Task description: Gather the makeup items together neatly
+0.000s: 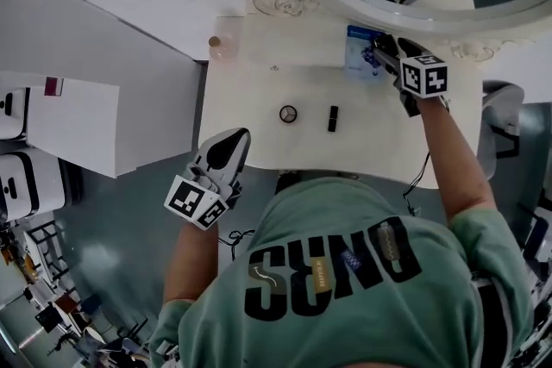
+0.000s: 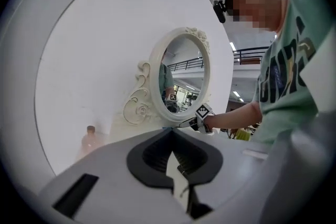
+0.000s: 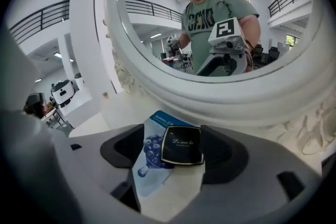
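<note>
Black compact (image 3: 181, 145) rests on the blue sachet (image 3: 149, 161) at the desk's (image 1: 259, 140) back, between our right gripper's (image 3: 173, 150) wide jaws; left gripper (image 2: 171, 144) closed, empty. Next, we judge, lipstick (image 1: 333, 118) and round pot (image 1: 288, 113) join it.

The person wears a sage-green, short-sleeved cotton T-shirt (image 1: 362, 332) with big dark block lettering (image 1: 332, 271) across the chest. A black camera mount (image 2: 219, 9) is strapped to the head. The left gripper (image 1: 231, 142) and right gripper (image 1: 381, 47) have pale grey plastic shells with black ribbed pads. Each carries a white cube (image 1: 197, 202) printed with black square markers. What seems to be a thin dark cable (image 1: 417, 178) runs from the right one.
</note>
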Demonstrator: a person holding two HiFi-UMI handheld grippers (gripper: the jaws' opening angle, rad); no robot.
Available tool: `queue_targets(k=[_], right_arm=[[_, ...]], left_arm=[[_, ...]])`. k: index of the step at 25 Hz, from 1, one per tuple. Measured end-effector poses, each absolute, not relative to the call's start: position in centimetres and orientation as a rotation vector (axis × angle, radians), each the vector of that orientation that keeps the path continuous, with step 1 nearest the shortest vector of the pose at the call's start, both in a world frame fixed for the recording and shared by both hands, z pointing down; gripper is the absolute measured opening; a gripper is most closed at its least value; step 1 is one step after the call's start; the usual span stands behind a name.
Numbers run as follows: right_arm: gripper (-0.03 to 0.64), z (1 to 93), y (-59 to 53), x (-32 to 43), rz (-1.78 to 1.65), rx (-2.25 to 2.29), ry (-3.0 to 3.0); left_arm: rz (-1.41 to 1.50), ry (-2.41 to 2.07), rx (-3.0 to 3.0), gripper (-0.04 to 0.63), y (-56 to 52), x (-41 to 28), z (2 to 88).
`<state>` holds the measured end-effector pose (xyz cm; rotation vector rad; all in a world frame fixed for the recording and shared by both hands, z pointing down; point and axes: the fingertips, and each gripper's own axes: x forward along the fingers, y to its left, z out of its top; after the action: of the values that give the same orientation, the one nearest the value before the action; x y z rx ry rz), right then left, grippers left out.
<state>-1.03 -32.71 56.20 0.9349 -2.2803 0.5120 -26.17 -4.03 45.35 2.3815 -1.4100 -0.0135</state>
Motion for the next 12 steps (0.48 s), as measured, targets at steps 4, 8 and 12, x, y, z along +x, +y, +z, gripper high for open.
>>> queue_targets(k=[4,8,12], right_arm=[[0.334,59.4,-34.3,-1.3,0.475,0.990,-2.136],[0.331,59.7,-35.5,-1.0,0.441,1.063,-2.098],[0.327,59.5,-35.7,-0.7,0.472,1.082,-2.112]], left_arm=[[-0.017,-1.451,2.347,0.008,-1.5,-28.4,45.5],[-0.027,-1.482,2.308,0.008,0.5,-30.5,45.9],[-0.035,-1.502,2.291,0.009,1.9,-31.9,46.2]])
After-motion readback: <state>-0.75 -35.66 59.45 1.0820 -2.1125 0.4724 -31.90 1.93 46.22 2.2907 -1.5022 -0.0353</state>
